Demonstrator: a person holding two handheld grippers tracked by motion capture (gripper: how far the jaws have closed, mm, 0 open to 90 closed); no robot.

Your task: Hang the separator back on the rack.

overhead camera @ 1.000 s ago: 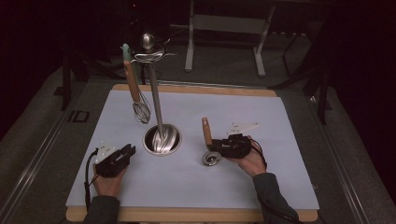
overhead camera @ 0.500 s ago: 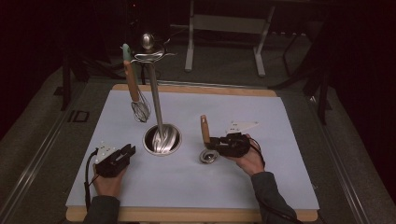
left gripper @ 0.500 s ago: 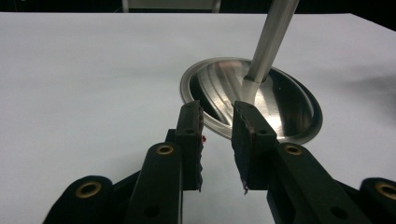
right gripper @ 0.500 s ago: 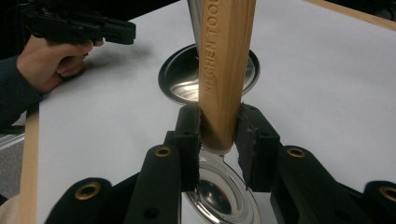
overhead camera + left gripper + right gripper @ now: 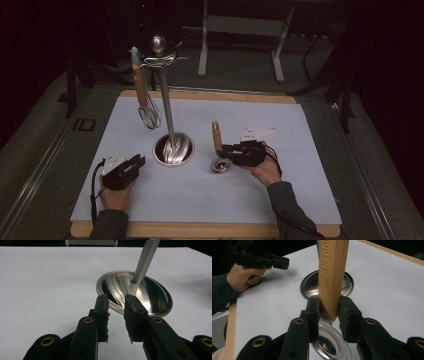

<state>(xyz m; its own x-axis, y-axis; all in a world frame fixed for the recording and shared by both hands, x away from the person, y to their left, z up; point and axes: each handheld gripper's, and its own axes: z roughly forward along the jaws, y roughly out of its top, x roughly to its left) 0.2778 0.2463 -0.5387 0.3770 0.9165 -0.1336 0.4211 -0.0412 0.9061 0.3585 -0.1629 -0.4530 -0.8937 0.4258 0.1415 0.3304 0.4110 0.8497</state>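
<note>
Whisk (image 5: pixel 148 116) already hung on rack (image 5: pixel 166 107); ladle (image 5: pixel 332 282) clamped by right gripper (image 5: pixel 329 311), unhung; left gripper (image 5: pixel 116 312) part-open, empty.

The room is dark beyond the table (image 5: pixel 200 95). A grey carpet (image 5: pixel 240 65) covers the floor. A grey metal frame (image 5: pixel 242 25) stands behind on two legs.

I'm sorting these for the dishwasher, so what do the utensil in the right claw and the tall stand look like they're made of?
The wooden-handled utensil with a shiny round bowl: the handle looks like pale varnished wood, with visible grain and stamped lettering; the bowl looks like polished metal, mirror-bright. The tall silver utensil stand: probably polished steel, since its pole and dished base show streaked reflections.
</note>
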